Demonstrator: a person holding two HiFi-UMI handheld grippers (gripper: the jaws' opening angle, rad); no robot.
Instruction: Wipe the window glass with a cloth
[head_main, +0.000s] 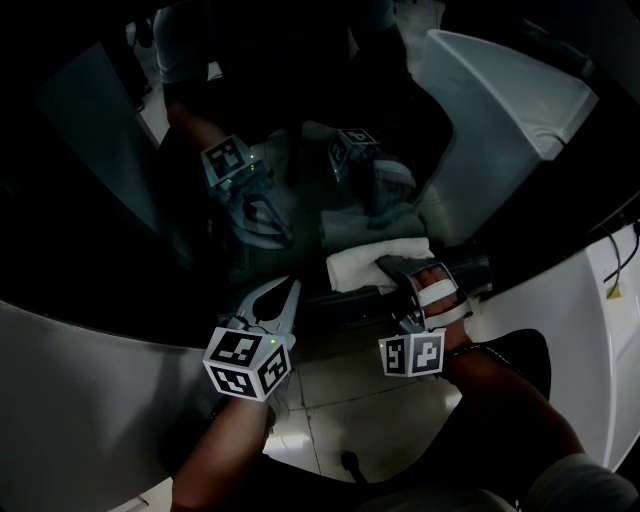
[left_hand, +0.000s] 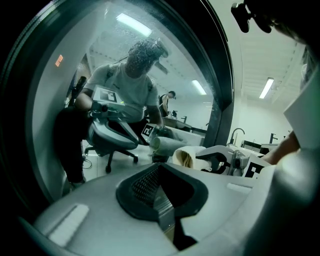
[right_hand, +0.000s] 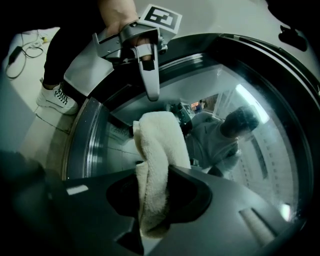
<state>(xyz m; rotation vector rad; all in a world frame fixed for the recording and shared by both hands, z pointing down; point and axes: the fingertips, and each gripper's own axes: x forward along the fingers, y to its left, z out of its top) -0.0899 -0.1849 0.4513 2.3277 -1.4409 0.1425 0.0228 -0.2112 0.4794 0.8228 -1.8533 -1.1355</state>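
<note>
The window is the round dark door glass (head_main: 250, 120) of a white machine; it fills the right gripper view (right_hand: 240, 150) and the left gripper view (left_hand: 125, 75). My right gripper (head_main: 395, 265) is shut on a folded white cloth (head_main: 365, 262), whose end lies against the lower part of the glass. The cloth (right_hand: 160, 150) rises out of the right gripper's jaws (right_hand: 155, 205). My left gripper (head_main: 290, 290) is shut and empty, just left of the cloth, pointing at the glass rim. From the right gripper view the left gripper (right_hand: 152, 95) shows above the cloth.
The machine's white body (head_main: 560, 300) curves around the door on the right. Below lies a tiled floor (head_main: 350, 400) with a cable (head_main: 350, 465). The glass reflects a person and both grippers. A sneaker (right_hand: 57, 97) stands left of the door.
</note>
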